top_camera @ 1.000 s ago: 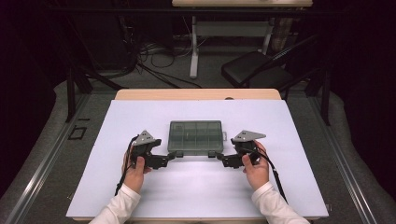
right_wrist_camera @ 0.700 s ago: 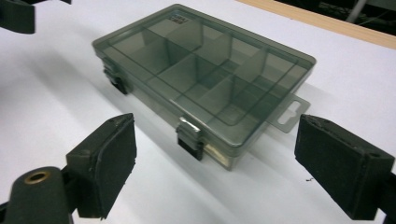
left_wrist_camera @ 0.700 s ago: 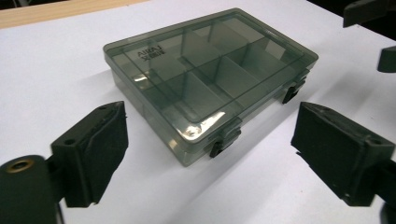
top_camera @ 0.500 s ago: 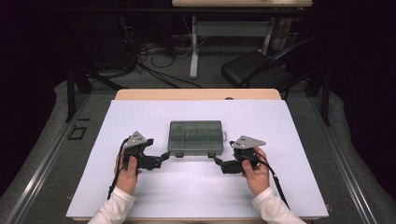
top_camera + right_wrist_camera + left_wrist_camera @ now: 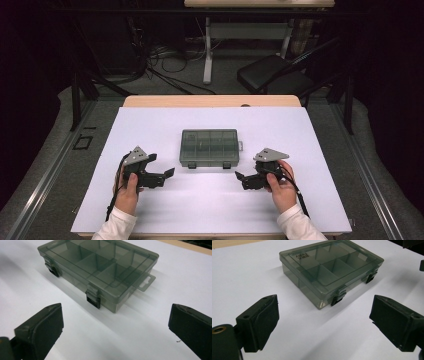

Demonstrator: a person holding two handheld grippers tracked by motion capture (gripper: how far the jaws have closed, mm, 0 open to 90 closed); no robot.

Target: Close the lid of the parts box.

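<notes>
High view: box [image 5: 209, 147] lies flat mid-sheet [image 5: 150, 125], lid shut, its two front latches facing me. I hold the left gripper [image 5: 169, 173] just off its front left corner and the right gripper [image 5: 239, 176] just off its front right corner, neither touching it.

Tongs: both sets of jaws have just been opening and now stand wide, nothing between them; bare white sheet shows in the gap in the left gripper view and the right gripper view alike.

Step in hand, as I judge it: approach to the box. To do it well I would come in level, steady one end with one gripper and set the other squarely at a latch [image 5: 336, 298], so the light case does not skid.

Item: smoky grey see-through plastic, rectangular, shallow. Dividers form compartments that look empty. Hang tab [image 5: 146, 281] at the right end; small dark print on the lid [image 5: 301, 256].
</notes>
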